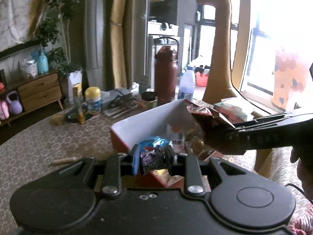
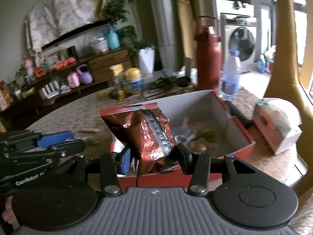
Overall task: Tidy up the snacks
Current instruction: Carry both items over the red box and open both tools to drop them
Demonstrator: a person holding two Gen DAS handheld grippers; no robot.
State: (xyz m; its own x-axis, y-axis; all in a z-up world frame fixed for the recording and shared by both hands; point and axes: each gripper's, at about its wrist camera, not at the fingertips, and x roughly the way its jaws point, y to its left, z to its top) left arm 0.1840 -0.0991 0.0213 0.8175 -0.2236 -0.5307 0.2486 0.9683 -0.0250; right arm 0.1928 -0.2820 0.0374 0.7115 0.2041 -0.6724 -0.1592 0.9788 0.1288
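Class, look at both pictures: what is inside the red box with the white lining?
Inside the red box lie several loose snack wrappers, white, orange and yellowish. Its near part is hidden behind the red-brown snack bag held by the right gripper, so nothing there can be told.

Right gripper (image 2: 153, 157): clamped on a shiny red-brown snack bag (image 2: 145, 135), held upright over the near edge of a red box (image 2: 242, 126) with white inner walls. Box held loose wrapped snacks. Left gripper (image 2: 64, 140) entered from the left, blue pad showing. Tissue pack (image 2: 273, 125) lay right of the box. Water bottle (image 2: 230, 74) and dark red flask (image 2: 208, 62) stood behind, on the patterned desk (image 2: 78, 113).
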